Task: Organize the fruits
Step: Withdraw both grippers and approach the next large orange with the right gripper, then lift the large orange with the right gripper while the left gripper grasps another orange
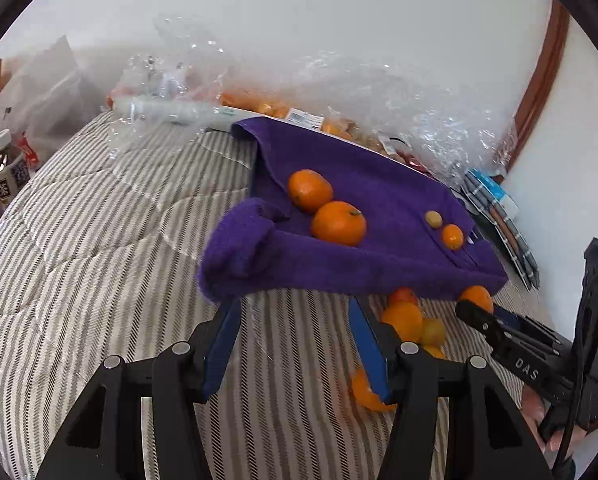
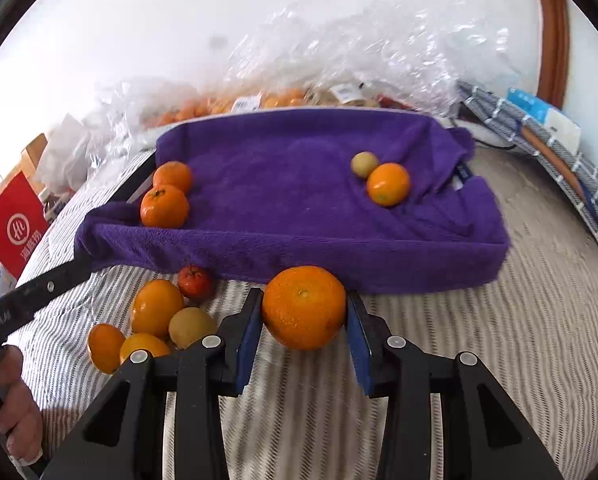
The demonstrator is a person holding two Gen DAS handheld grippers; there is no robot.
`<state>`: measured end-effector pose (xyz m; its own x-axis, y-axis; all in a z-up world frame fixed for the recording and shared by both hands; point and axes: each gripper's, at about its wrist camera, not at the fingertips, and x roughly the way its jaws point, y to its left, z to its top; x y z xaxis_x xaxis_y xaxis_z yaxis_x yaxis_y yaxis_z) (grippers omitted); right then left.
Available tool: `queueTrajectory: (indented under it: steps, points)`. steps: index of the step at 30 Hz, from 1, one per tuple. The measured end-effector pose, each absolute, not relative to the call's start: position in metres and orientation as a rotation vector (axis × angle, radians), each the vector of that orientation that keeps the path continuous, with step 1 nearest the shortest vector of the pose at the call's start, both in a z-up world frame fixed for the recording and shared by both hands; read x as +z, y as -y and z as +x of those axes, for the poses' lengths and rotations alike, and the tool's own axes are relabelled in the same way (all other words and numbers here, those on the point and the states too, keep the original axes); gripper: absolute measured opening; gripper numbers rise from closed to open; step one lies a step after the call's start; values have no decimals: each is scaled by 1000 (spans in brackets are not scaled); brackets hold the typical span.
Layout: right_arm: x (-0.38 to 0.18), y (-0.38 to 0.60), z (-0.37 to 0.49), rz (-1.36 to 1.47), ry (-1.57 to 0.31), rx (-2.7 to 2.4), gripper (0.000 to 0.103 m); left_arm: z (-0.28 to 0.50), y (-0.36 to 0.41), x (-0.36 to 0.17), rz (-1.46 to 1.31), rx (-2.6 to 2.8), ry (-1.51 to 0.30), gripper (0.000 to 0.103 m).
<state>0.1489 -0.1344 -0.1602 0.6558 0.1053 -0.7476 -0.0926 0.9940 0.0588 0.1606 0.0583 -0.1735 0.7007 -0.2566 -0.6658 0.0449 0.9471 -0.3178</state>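
A purple towel lies on the striped bed. On it sit two mandarins at the left, and a small orange with a small yellowish fruit at the right. My right gripper is shut on a large orange, just before the towel's front edge. My left gripper is open and empty, its tips under the towel's front edge. A pile of loose fruits lies on the bed between the grippers.
Crumpled clear plastic bags of fruit lie behind the towel by the wall. Folded cloths and a blue box are at the right. A red bag and a bottle stand left of the bed.
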Motion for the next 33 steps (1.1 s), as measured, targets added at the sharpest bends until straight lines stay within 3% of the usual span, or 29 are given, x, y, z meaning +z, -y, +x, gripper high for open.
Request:
queueTrajectory:
  steps: [9,10,12,13,33]
  points:
    - [-150,178,118,118,-777,74,40,144,-23,-175,-188,-313,-812,53]
    - [-150,178,119,123,-780,78,40,146,-22,-176,-185,-311,-823,51]
    - [-152,176,122,117,-796,92,40,151,-22,-178,-198,-340,-843,32]
    - [-152,174,123,112,-799,98,40,150,-23,-177,-205,-336,-828,30]
    - [-153,177,121,131,-798,102,40,160,-29,-184,-183,-198,-872,33]
